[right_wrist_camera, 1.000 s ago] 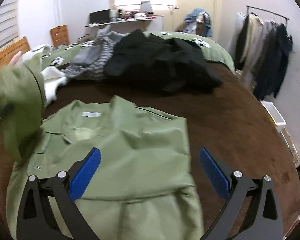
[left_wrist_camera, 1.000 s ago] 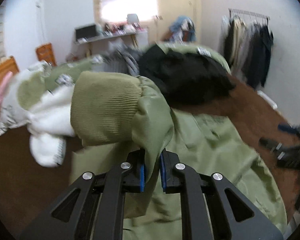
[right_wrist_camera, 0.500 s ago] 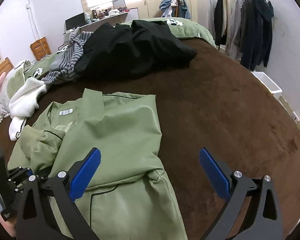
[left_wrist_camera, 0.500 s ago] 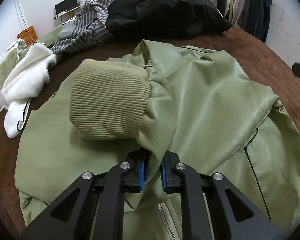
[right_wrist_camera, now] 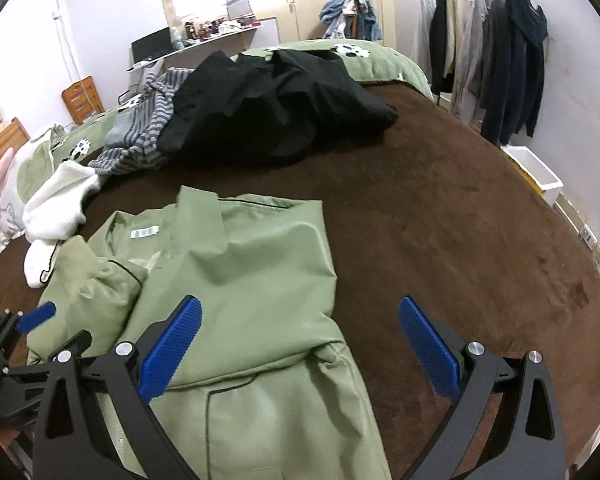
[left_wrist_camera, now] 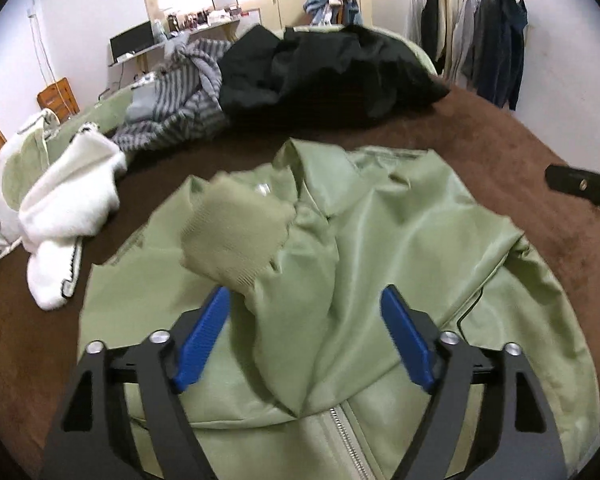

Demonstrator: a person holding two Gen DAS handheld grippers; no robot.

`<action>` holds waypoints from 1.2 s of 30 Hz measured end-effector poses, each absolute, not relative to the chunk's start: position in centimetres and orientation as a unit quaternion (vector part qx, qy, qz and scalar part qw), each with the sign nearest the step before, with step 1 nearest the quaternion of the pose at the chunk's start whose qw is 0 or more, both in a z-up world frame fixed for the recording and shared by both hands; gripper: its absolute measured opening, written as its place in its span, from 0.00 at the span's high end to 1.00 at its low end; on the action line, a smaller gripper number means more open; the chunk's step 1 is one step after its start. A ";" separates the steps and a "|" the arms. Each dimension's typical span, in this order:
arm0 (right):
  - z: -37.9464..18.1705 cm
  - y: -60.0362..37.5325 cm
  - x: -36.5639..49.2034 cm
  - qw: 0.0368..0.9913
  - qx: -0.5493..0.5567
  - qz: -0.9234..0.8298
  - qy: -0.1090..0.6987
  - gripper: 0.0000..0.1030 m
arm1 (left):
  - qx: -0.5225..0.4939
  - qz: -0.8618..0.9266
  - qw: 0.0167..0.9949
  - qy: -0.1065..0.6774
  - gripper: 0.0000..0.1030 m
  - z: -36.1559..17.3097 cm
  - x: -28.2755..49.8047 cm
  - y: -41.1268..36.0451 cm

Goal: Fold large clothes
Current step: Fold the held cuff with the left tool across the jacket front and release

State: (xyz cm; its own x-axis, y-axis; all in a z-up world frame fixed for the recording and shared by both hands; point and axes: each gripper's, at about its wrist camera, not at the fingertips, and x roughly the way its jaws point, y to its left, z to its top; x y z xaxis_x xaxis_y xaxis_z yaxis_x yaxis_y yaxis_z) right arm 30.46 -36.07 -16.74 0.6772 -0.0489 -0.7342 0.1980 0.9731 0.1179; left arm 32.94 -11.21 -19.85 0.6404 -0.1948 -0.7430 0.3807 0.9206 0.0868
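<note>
Green jacket point(left_wrist_camera: 400, 248) lying flat on the brown bed cover point(right_wrist_camera: 440, 220), zipper toward the cameras, directly ahead of and beneath both pairs of jaws. Its sleeve, ending in a ribbed cuff point(left_wrist_camera: 236, 236), is folded inward across the chest and rests just ahead of the left gripper point(left_wrist_camera: 304, 336). Half a second earlier this gripper pinched the sleeve fabric behind the cuff; its jaws are now spread wide and hold nothing, so the sleeve has been released onto the jacket body. The cuff appears blurred, suggesting it is still settling. The right gripper point(right_wrist_camera: 300, 344) hovers over the jacket's opposite edge, jaws likewise spread and empty, as in the preceding frames. The far side of the jacket also lies folded over the body, so the release probably completes the sleeve-in stage; a fold of the hem toward the collar is the likely remaining step. Beyond the jaws: a white garment point(left_wrist_camera: 72, 208) to the left, a striped garment point(left_wrist_camera: 180, 104) and black clothing point(left_wrist_camera: 324, 76) farther away, and a clothes rack point(right_wrist_camera: 488, 56) at far right.
</note>
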 end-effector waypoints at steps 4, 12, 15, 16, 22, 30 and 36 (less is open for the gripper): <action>-15.1 -33.9 31.1 0.916 0.077 -0.051 0.391 0.05 | 0.098 -0.176 0.901 0.384 0.13 -17.6 32.7 -9.2; -13.6 -27.3 33.2 0.918 0.046 0.007 0.393 0.06 | 0.102 -0.135 0.910 0.379 0.07 -16.2 33.7 -3.1; -14.0 -24.2 34.1 0.916 0.030 0.028 0.398 0.06 | 0.098 -0.122 0.904 0.399 0.07 -17.4 34.5 -0.7; -14.2 -23.3 34.4 0.916 0.025 0.033 0.400 0.06 | 0.099 -0.117 0.901 0.407 0.07 -18.0 34.9 0.0; -16.0 -16.4 36.2 0.910 -0.033 0.081 0.405 0.06 | 0.093 -0.110 0.884 0.445 0.07 -22.1 35.8 2.9; -18.7 -10.7 39.0 0.901 -0.056 0.121 0.414 0.16 | 0.081 -0.133 0.849 0.505 0.06 -28.6 36.8 4.3; -20.4 -10.2 41.0 0.896 -0.040 0.093 0.432 0.26 | 0.073 -0.133 0.853 0.499 0.05 -29.4 36.7 4.2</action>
